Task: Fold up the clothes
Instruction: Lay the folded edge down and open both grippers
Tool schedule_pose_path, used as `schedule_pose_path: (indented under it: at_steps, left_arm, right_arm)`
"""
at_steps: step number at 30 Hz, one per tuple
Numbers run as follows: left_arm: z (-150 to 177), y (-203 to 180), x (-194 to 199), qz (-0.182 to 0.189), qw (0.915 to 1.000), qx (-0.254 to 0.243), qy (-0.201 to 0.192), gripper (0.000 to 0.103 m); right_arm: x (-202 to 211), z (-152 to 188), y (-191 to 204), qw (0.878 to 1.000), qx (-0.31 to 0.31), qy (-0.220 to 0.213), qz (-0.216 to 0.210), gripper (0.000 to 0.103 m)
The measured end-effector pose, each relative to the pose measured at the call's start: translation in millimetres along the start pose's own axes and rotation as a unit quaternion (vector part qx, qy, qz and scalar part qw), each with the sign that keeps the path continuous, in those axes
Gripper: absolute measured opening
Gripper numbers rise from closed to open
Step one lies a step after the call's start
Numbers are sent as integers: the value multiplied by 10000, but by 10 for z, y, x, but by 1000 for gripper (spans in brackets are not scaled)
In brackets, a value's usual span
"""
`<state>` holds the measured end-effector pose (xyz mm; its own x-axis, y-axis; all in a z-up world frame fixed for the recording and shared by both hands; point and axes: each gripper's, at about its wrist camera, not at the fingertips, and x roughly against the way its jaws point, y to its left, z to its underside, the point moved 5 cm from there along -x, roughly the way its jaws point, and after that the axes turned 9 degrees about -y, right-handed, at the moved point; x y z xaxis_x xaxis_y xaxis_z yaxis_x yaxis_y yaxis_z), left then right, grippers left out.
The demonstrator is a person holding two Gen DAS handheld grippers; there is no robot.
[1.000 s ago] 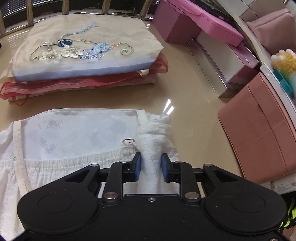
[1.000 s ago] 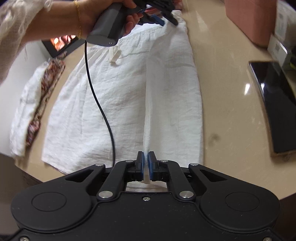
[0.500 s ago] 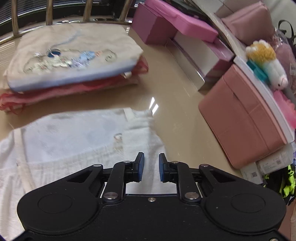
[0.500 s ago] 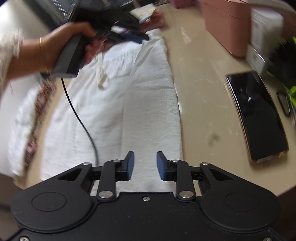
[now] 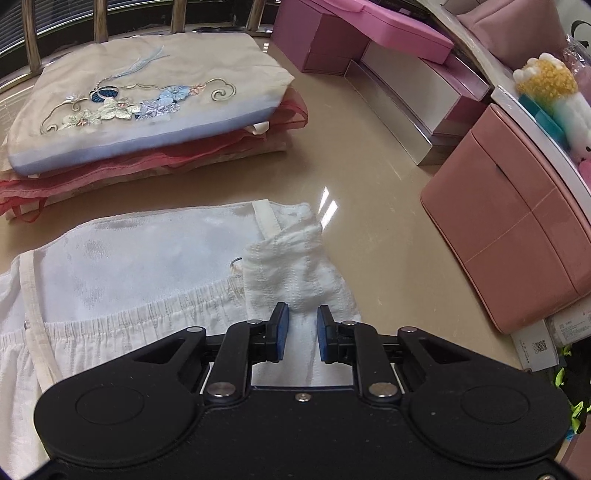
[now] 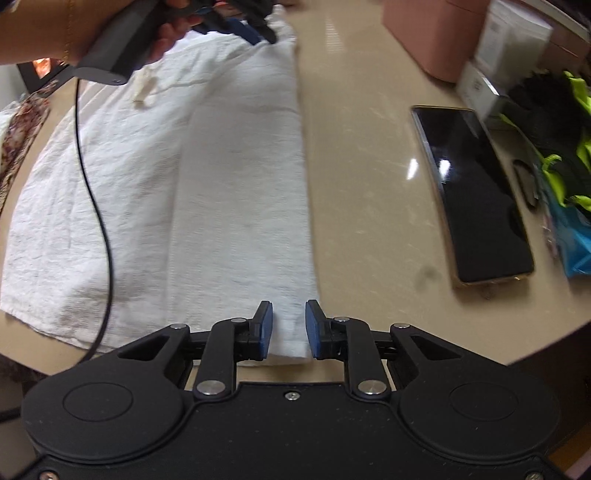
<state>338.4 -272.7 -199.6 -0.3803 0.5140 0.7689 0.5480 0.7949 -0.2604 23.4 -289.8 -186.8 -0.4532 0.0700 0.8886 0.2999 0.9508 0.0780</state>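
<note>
A white garment (image 5: 147, 266) with an elastic waist lies flat on the beige table (image 5: 351, 155). Its right side is folded inward as a long panel (image 6: 240, 184). My left gripper (image 5: 301, 328) hovers open at the waist end, with the folded corner lying loose between its pads. My right gripper (image 6: 289, 325) is open over the hem end near the table's front edge, and nothing is pinched in it. In the right wrist view a hand (image 6: 162, 33) holds the left gripper (image 6: 240, 27) at the far end of the garment.
A stack of folded clothes (image 5: 140, 103), topped by an embroidered piece, sits behind the garment. Pink boxes (image 5: 369, 33), a pink case (image 5: 509, 229) and a plush toy (image 5: 550, 92) line the right. A phone (image 6: 476, 192) lies right of the garment, and a patterned cloth (image 6: 18, 136) left.
Both grippers have let go of the white garment. The bunched corner in the left gripper dropped flat, and the right gripper went from shut to open over the hem.
</note>
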Motion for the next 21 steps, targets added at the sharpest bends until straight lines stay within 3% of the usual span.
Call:
schedule_pose_path:
  at_steps: [4,7,10,13,16,19,21]
  left_arm:
    - [-59,-41,137,266,9993,213,-173,18]
    - [-48,-74,205,398,9989,175,-166,18]
    - [55,-98,147,371,9993,-25,81,18]
    - [158,-79,64,236,9995,-121,188,18]
    - [179,-96,56,200,9997,-159,64,18]
    - [169,-153,58,95,9994,-310,121,18]
    - [208,-100,286,29,9997,-237,65,27]
  right_arm:
    - [65,-18,-118,9997,-190,-128,77,26]
    - [163,-73,-86,9977,-425,-344,-402,26]
    - [135,-94,52,9951,-327,-233,-905,23]
    - [-18,-23,81,9981,-60,187,-582,20]
    - [-57,-16,9,9992,-97,246,-315,11]
    - [-66,-28,14,9991,-127,316,-270,11]
    - [-65,-40,45,9990,-58,343,-269,15]
